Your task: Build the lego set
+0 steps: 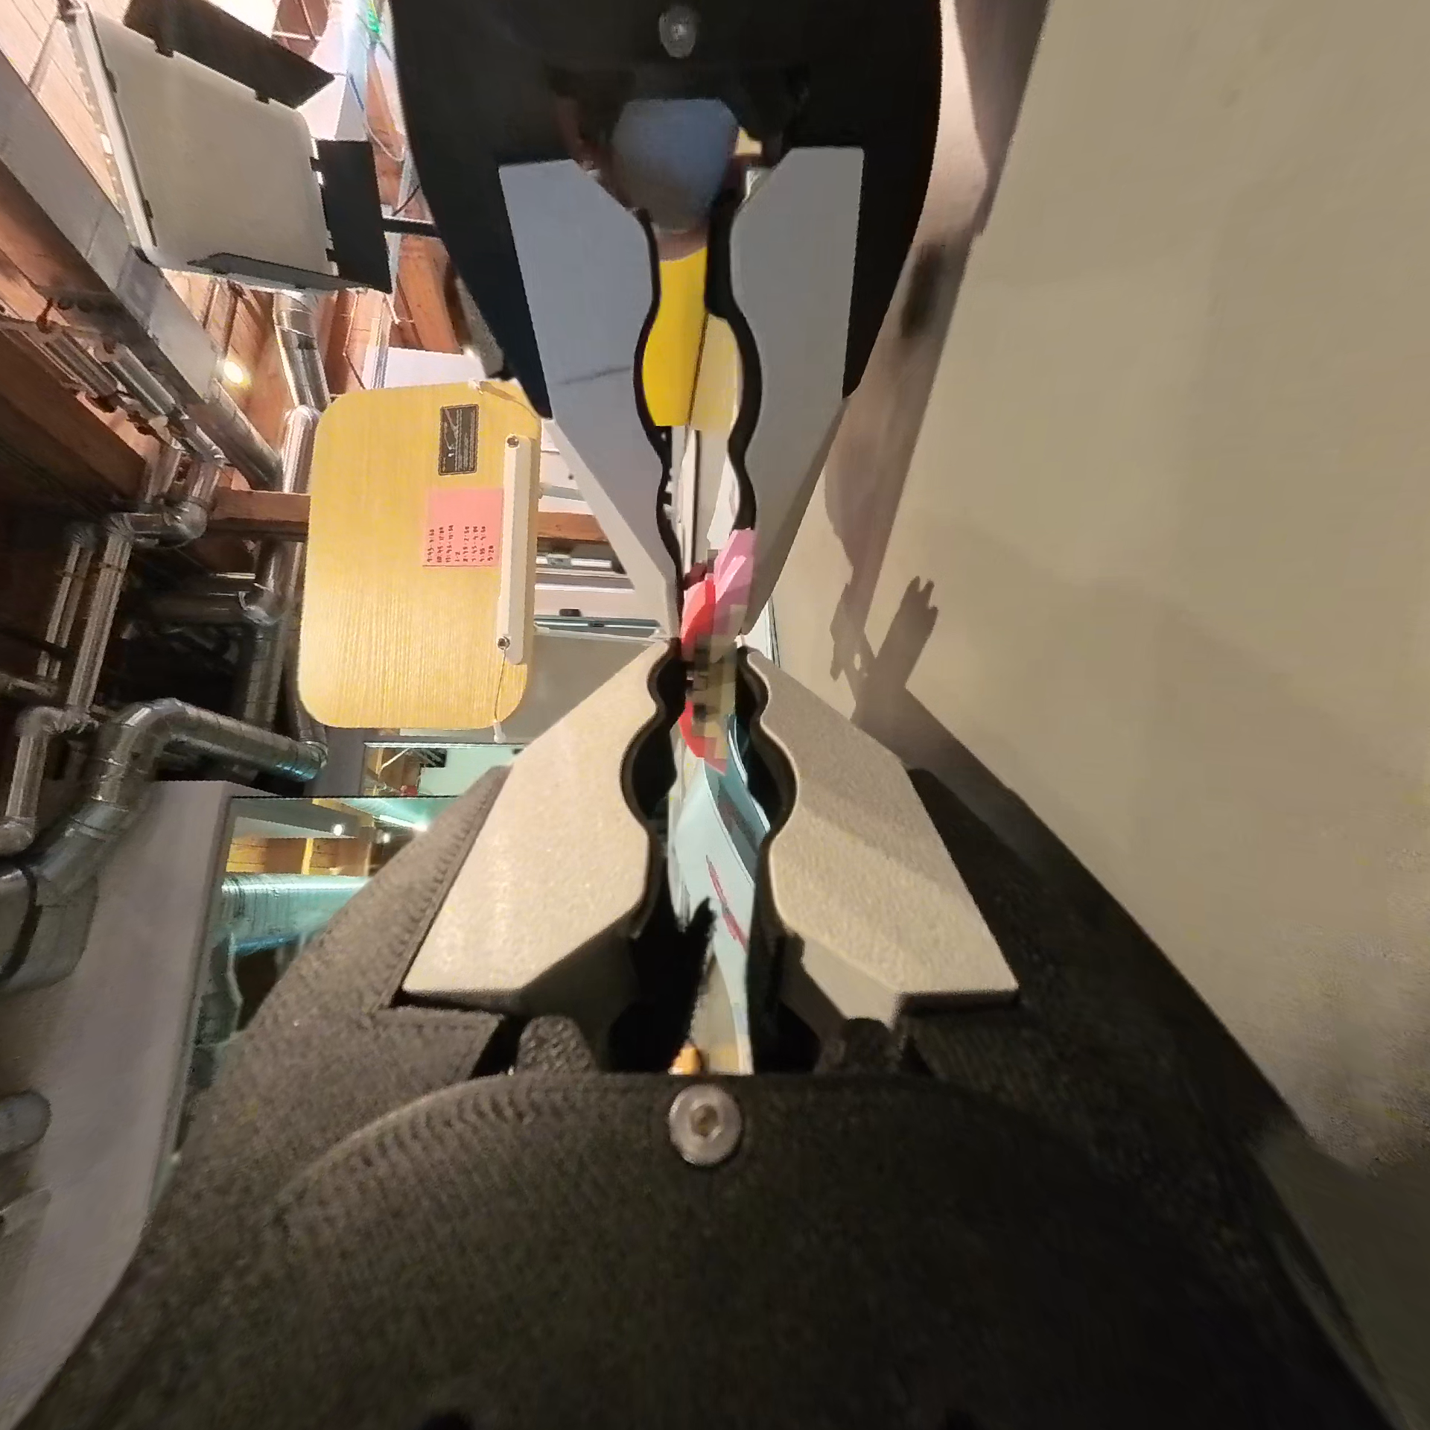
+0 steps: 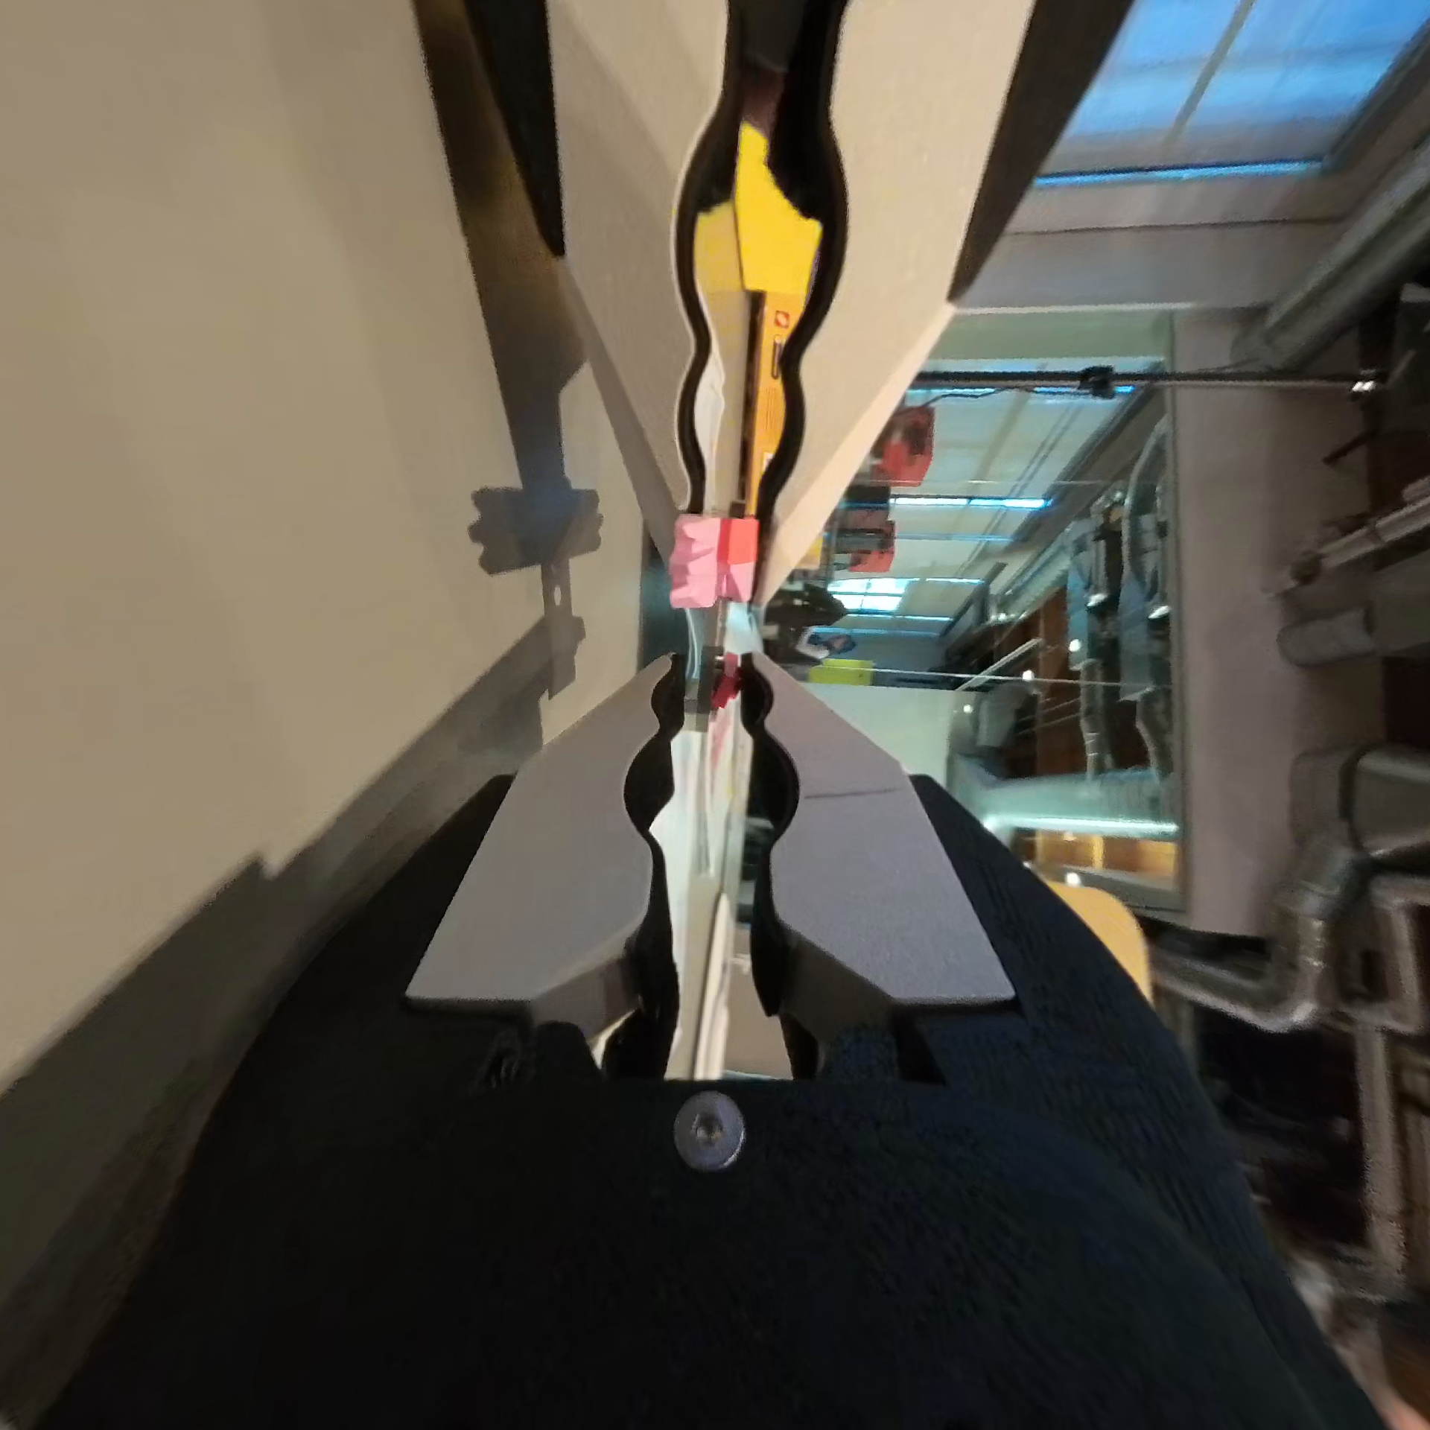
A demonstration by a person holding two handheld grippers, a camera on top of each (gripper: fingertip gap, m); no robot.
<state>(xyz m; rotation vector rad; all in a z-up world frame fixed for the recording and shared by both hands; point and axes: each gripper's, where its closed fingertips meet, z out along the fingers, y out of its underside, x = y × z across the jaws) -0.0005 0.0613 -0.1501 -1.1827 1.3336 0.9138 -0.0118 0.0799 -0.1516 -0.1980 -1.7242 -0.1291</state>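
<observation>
We look across a smooth cream table, matte and bare where it shows. Behind it the room has brick walls and ribbed silver ducts. Both cameras are rolled sideways, so the tabletop stands like a wall along one side of each view.

The two tools meet tip to tip, held clear of the table with their shadow falling on it. Each has black, coarsely ribbed housings and flat grey fingers with wavy inner edges.

The left gripper has its jaws drawn narrow and clamps a blocky pink and red brick. The right wrist view shows this plainly, with the brick filling the gap at the far tips. The right gripper is just as narrow and pinches a small dark grey and red piece, which sits just beside the brick. We cannot tell whether the two parts are joined.

In the left wrist view the same cluster is hard to read, only pink and red facets between the four tips. That view alone shows a rounded wooden panel with a pink note. Only the right wrist view shows tall windows.

A yellow box shows as a sliver between the far fingers, near the table's far edge.
</observation>
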